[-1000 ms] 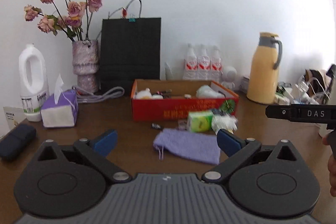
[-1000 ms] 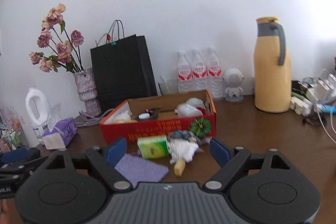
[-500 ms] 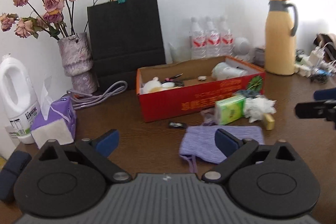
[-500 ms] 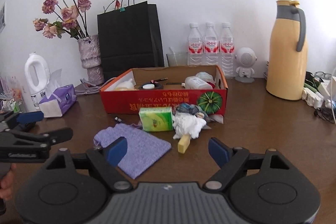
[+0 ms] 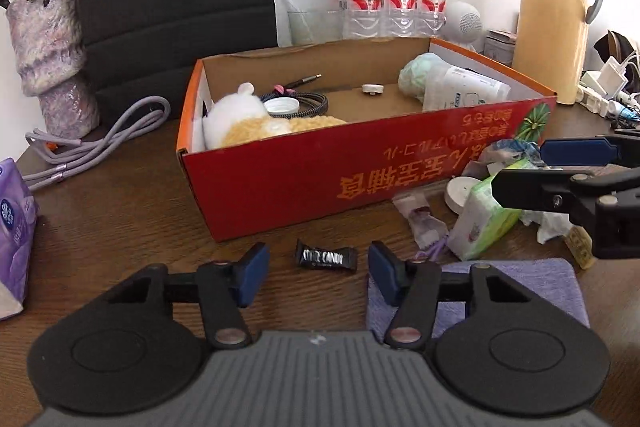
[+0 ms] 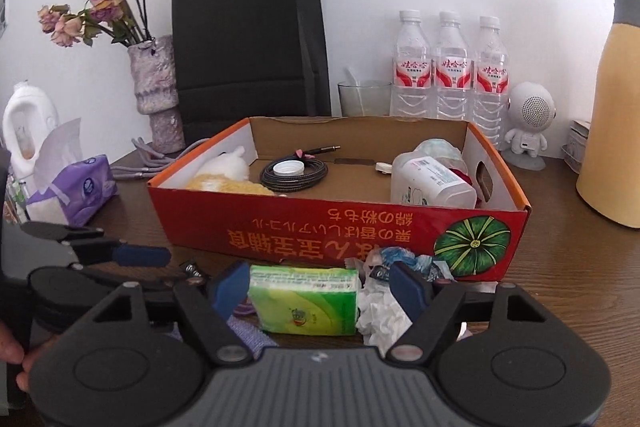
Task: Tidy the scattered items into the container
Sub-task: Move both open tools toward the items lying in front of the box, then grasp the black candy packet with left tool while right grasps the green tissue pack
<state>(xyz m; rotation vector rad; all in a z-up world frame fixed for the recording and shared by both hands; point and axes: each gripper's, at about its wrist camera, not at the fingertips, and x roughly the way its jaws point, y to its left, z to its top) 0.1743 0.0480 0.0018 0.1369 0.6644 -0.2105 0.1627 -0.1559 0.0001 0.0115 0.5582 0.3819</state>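
Both grippers have come in close to the red cardboard box (image 5: 360, 171) since a second ago, when they hung farther back over the worktop (image 5: 120, 211). Left gripper (image 5: 314, 269): its jaws have just been closing, yet they remain released, with the black candy wrapper (image 5: 326, 257) lying on the wood between the blue pads, clear of both. Right gripper (image 6: 318, 287): its jaws have also been narrowing and now flank the green tissue pack (image 6: 304, 297), which sits just in front of the box; whether the pads touch it is hard to tell, and it seems ungrasped. A crumpled white tissue (image 6: 380, 315) lies beside the pack, and a purple cloth (image 5: 520, 279) lies under the left gripper's right finger. Inside the box are a plush toy (image 5: 240, 119), a coiled cable (image 6: 294, 175) and a white bottle (image 6: 432, 183).
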